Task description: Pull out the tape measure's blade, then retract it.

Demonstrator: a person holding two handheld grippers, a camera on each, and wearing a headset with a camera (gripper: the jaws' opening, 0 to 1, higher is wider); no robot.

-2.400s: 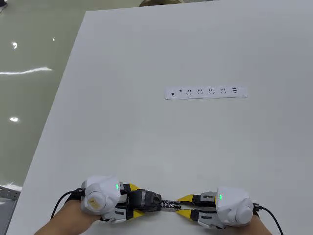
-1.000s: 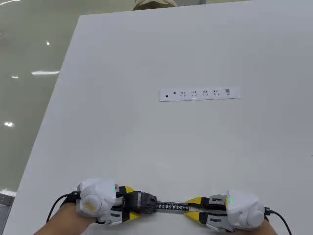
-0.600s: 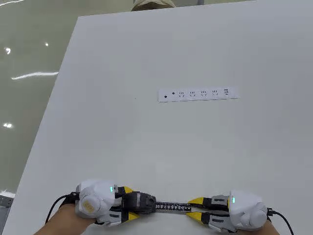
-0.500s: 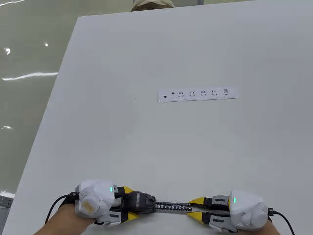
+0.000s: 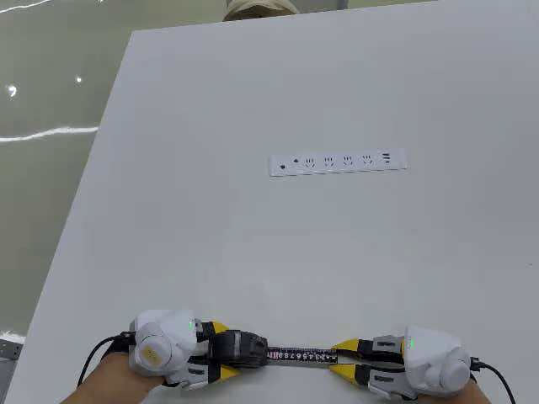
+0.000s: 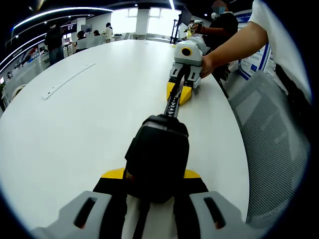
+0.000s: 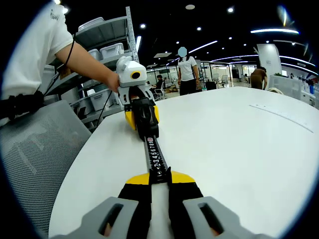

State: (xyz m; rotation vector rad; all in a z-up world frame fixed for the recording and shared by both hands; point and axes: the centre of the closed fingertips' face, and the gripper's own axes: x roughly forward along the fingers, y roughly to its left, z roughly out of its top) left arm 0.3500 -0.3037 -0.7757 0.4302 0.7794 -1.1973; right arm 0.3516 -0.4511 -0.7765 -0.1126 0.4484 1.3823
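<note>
Evidently, left claw (image 5: 224,348) tight on tape measure (image 6: 157,157); right claw (image 5: 342,357) tight on blade (image 7: 154,152)

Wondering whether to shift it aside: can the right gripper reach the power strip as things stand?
Probably not yet. The right gripper is shut on the blade, pulled out from the case held in the left gripper. The table toward the power strip looks free once it lets go.

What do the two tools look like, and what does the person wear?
The left tool and right tool have rounded white bodies, black jaws tipped yellow, a small green light and a black cable each. The person wears a white short sleeve.
</note>
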